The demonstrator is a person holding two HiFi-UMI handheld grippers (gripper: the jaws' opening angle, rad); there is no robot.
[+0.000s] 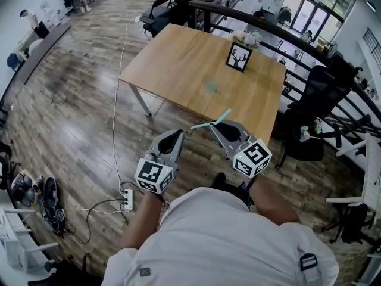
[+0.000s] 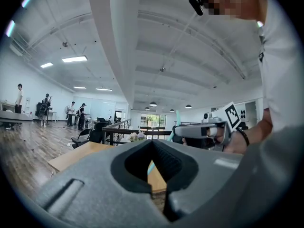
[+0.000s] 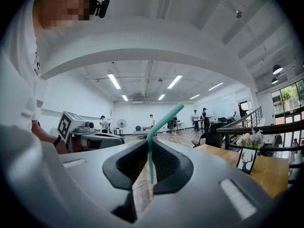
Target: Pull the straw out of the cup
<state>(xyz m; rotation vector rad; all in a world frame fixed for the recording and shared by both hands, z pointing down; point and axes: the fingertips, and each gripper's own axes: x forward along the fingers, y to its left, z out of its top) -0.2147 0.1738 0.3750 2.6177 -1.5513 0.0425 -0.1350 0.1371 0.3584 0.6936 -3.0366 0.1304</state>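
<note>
Straw (image 1: 221, 117) sits pinched in our right gripper (image 1: 215, 127), off the table's (image 1: 178, 64) near edge. We judge it light, bendy and slippery, best held below the bend. Left gripper (image 1: 177, 136) pressed together, empty.

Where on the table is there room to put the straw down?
The wooden table is bare on its left side and along the near edge. It is crowded only at the far right corner, where the deer picture and the flowers stand.

Two grippers, the left gripper (image 1: 178, 134) and right gripper (image 1: 218, 127), one straw (image 1: 209, 123), one table (image 1: 178, 64), one framed picture (image 1: 239, 58)
</note>
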